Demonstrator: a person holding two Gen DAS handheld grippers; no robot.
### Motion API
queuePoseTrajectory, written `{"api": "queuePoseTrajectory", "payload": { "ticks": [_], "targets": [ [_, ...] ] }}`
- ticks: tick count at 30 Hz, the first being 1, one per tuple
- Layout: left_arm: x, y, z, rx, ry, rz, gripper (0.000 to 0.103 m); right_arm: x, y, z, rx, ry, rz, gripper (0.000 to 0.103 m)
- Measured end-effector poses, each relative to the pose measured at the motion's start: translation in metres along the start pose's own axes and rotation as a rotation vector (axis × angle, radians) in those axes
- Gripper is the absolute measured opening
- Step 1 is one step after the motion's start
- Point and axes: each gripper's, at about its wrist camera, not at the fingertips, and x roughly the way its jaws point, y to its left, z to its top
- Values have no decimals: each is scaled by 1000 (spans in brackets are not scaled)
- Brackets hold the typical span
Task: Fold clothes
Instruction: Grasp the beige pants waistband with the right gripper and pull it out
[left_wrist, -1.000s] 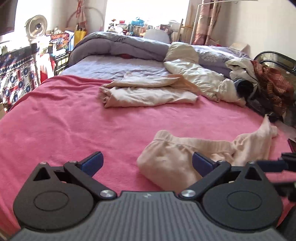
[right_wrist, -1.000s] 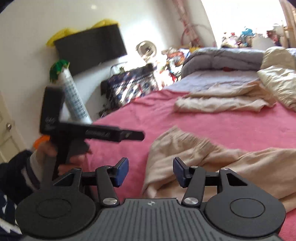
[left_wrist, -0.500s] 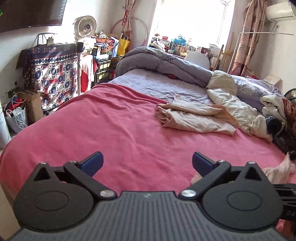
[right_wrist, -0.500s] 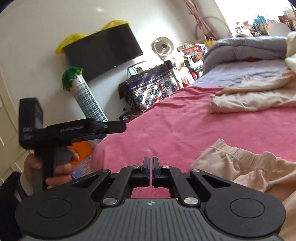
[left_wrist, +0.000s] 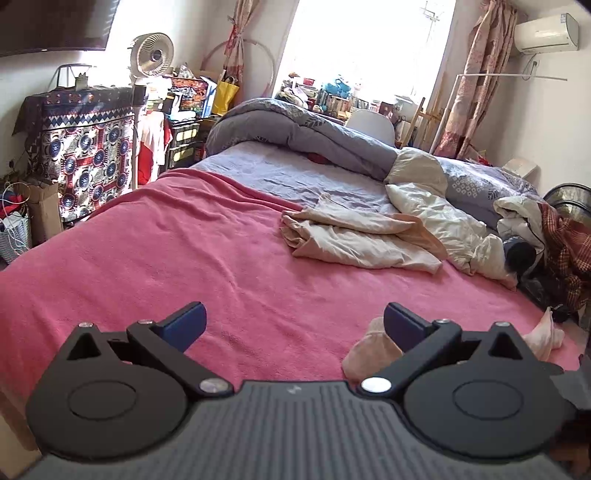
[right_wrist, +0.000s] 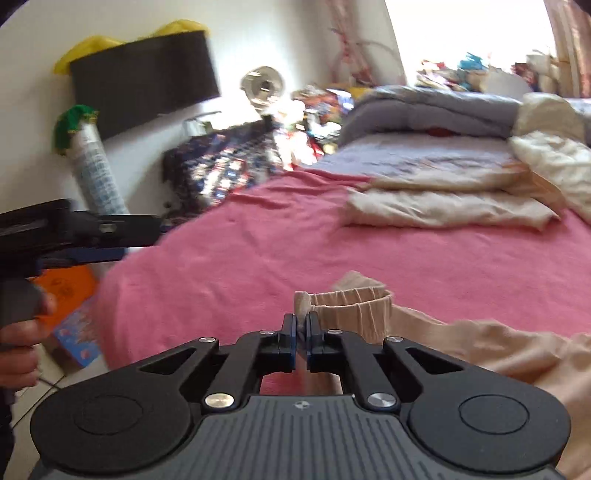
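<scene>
The right hand-held gripper (right_wrist: 301, 325) points forward and somewhat downward over the pink blanket (right_wrist: 258, 258) of the bed, its two blue-padded fingers drawn almost together and pinching the gathered elastic waistband of the beige trousers (right_wrist: 351, 306); a small tuft of the cloth stands up between the pads, so the clamp is on fabric. The waistband edge is lifted just off the blanket at the jaws, while the trouser body trails away to the right of the gripper and lies slack on the blanket. In the same view the left hand-held gripper (right_wrist: 110, 236) shows in profile at the left edge, beyond the bed's side, held roughly level by a hand (right_wrist: 18, 350) wrapped round its handle with a finger at the trigger; the picture is blurred there. From the left wrist view, the left hand-held gripper (left_wrist: 295, 323) is tilted down toward the blanket (left_wrist: 147, 258) with its fingers spread wide apart and nothing between them; the pale trousers (left_wrist: 369, 354) lie just behind its right finger, not touching the pads. Farther up the bed from the trousers, a rumpled cream garment (left_wrist: 354, 240) lies on the blanket near the grey quilt (left_wrist: 295, 129).
</scene>
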Motion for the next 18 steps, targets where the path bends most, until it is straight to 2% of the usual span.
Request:
{"api": "queuePoseTrajectory", "payload": {
  "ticks": [3, 4, 5, 6, 8, 9, 11, 15, 17, 18],
  "targets": [
    [1, 9, -1, -9, 20, 41, 103, -21, 18, -1, -59, -34, 38, 10],
    [2, 9, -2, -9, 24, 36, 103, -26, 13, -4, -35, -37, 40, 11],
    [3, 9, -4, -8, 29, 26, 103, -33, 5, -6, -4, -43, 26, 18],
    [5, 6, -6, -5, 36, 14, 103, -41, -4, -8, 27, -50, 8, 30],
    [14, -4, -10, 7, 63, -22, 103, -48, -12, -12, 22, -36, -48, 41],
    [19, -10, -12, 14, 80, -37, 103, -49, -13, -14, 5, -22, -74, 41],
    [29, -23, -16, 21, 115, -76, 103, -44, -10, -19, -13, 11, -59, 41],
    [48, -49, -27, -4, 217, -141, 103, -28, 5, -31, -74, 85, 27, 40],
    [56, -63, -33, 23, 235, -121, 103, -31, 9, -39, -106, 106, 36, 40],
    [61, -70, -38, 39, 237, -74, 103, -34, 9, -43, -105, 115, 40, 40]
  ]
}}
